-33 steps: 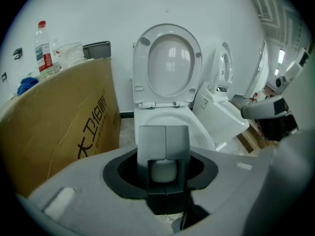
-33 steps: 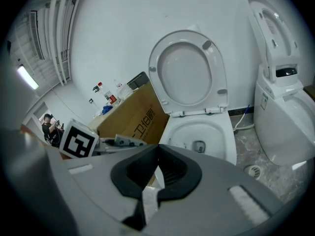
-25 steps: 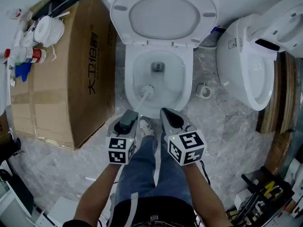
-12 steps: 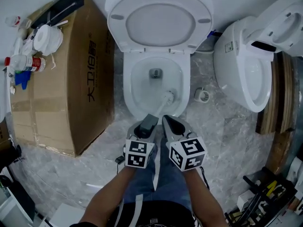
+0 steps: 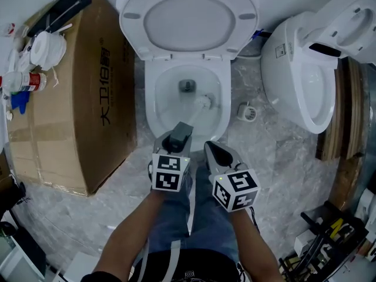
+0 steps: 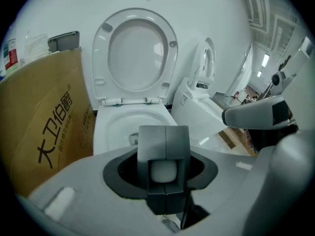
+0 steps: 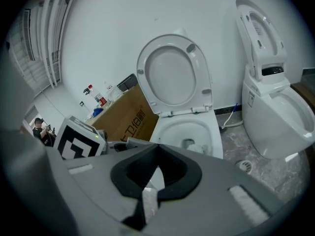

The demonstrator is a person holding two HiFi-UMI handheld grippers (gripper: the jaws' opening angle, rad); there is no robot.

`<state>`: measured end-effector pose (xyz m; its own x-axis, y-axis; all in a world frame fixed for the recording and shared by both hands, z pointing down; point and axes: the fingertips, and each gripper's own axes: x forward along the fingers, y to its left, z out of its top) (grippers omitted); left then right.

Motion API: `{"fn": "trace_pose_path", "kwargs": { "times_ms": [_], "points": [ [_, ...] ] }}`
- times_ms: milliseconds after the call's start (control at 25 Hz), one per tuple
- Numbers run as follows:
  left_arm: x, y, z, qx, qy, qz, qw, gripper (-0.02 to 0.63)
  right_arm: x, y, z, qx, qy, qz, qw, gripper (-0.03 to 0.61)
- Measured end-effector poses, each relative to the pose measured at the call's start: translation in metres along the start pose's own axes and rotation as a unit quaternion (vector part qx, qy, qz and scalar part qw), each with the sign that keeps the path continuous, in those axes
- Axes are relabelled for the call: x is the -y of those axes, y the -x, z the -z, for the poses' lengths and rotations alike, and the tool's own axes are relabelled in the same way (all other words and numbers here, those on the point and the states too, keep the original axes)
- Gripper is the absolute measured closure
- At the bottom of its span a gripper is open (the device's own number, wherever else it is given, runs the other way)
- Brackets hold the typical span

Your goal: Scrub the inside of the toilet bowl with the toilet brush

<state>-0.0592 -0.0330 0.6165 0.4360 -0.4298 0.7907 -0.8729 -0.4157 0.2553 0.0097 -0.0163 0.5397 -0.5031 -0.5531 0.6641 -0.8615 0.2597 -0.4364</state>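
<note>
A white toilet stands with its lid [image 5: 188, 19] raised, and its bowl [image 5: 164, 93] is open below it. The white toilet brush head [image 5: 202, 103] rests inside the bowl at the right, near the drain hole. Its handle slants back down to my left gripper [image 5: 181, 131], which is shut on the handle's end [image 6: 164, 171] at the bowl's front rim. My right gripper [image 5: 211, 146] hangs beside it to the right, jaws closed with nothing between them. In the right gripper view the bowl [image 7: 172, 132] and brush head [image 7: 197, 146] lie ahead, past the closed jaws.
A large cardboard box [image 5: 70, 98] stands close to the toilet's left side, with bottles [image 5: 26, 81] and a dark case on top. A second toilet [image 5: 305, 81] is at the right, wooden boards [image 5: 346, 116] beyond it. A floor drain [image 5: 247, 111] lies between the toilets.
The brush head has swept from the bowl's front left across to the right and farther back. My left gripper has shifted right with the handle; the right gripper has stayed beside it.
</note>
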Motion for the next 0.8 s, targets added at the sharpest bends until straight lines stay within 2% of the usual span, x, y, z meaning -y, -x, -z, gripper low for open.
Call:
{"fn": "trace_pose_path", "kwargs": {
  "times_ms": [240, 400, 560, 800],
  "points": [
    [-0.018, 0.01, 0.024, -0.025, -0.008, -0.026, 0.9993, 0.439, 0.004, -0.003, 0.007, -0.007, -0.003, -0.003, 1.0, 0.58],
    [-0.018, 0.003, 0.037, -0.033, -0.005, -0.026, 0.9991, 0.439, 0.005, -0.005, 0.013, -0.015, -0.003, -0.008, 1.0, 0.58],
    [-0.014, -0.013, 0.027, -0.02, -0.007, -0.02, 0.9996, 0.439, 0.007, -0.005, 0.02, -0.022, -0.002, -0.009, 1.0, 0.58],
    [-0.026, -0.042, -0.006, 0.006, -0.018, -0.028, 0.9994, 0.439, 0.016, -0.002, 0.036, -0.035, -0.003, -0.004, 0.999, 0.58]
  ]
}}
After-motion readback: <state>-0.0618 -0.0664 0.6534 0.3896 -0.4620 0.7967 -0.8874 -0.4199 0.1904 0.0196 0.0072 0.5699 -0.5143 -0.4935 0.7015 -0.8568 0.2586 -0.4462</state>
